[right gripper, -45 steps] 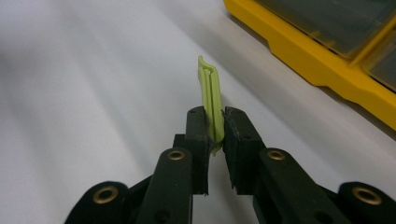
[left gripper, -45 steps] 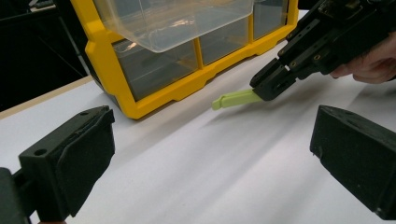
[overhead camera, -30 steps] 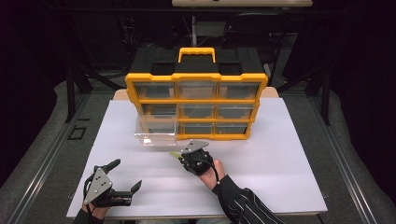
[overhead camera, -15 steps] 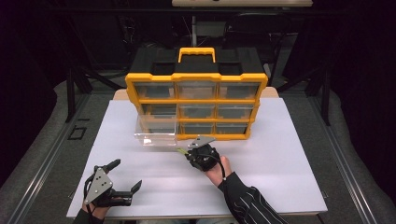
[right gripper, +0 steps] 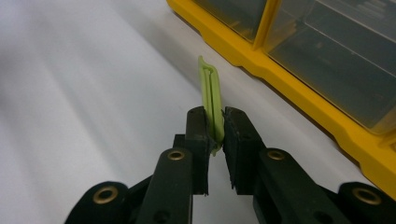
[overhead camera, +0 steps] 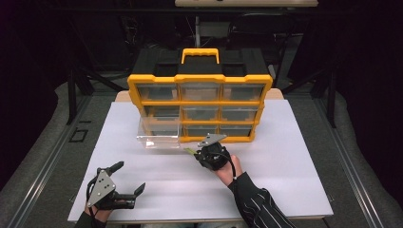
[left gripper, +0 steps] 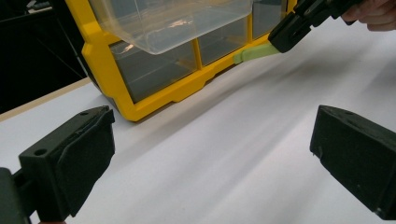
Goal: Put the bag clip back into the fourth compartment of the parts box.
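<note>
Drawer cabinet (overhead camera: pixel 199 107) at table's (overhead camera: pixel 285 180) rear, pulled-out drawer (overhead camera: pixel 159 133) seemingly at its lower left

No text, label, brand, number or sign could be read anywhere: not on the yellow organiser (overhead camera: pixel 200 79), its clear drawers or the white bench (overhead camera: pixel 285 156).

The left gripper (overhead camera: pixel 127 178) rests low at the near left, its fingers (left gripper: pixel 70 163) spread wide apart. The right gripper (overhead camera: pixel 196 153) is held farther in, near the centre, pointing left, fingers (right gripper: pixel 201 135) pinched together, a striped sleeve (overhead camera: pixel 259 206) trailing toward the near edge.
</note>
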`<state>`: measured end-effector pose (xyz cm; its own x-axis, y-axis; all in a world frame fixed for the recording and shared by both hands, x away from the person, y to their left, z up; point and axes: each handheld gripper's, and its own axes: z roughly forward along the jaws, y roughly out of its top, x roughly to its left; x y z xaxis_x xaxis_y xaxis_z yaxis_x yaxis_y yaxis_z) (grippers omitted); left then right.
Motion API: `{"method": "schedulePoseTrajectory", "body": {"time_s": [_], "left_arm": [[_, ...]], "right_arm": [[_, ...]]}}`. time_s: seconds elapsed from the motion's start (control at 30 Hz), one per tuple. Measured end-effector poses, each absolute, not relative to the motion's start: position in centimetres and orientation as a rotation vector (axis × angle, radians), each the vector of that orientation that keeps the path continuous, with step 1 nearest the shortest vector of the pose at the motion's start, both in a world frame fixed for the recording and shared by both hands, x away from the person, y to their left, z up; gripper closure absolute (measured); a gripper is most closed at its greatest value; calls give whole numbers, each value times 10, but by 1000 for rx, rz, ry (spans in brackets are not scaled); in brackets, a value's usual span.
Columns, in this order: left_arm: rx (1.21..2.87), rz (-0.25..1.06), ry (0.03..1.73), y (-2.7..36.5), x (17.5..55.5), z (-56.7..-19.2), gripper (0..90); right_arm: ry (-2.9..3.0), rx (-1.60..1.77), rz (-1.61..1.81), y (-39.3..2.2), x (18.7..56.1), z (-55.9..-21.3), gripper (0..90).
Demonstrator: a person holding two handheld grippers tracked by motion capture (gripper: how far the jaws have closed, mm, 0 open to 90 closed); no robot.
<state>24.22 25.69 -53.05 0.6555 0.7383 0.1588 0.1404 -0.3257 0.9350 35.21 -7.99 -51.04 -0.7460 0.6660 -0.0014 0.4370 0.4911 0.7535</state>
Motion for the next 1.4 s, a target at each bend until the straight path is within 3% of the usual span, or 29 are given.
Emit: {"method": "schedulePoseTrajectory", "body": {"time_s": [1.4], "left_arm": [[1840,703,697,254,253,-533,1]], "right_arm": [[2388,929,1171,-109,361,-473,807]]}}
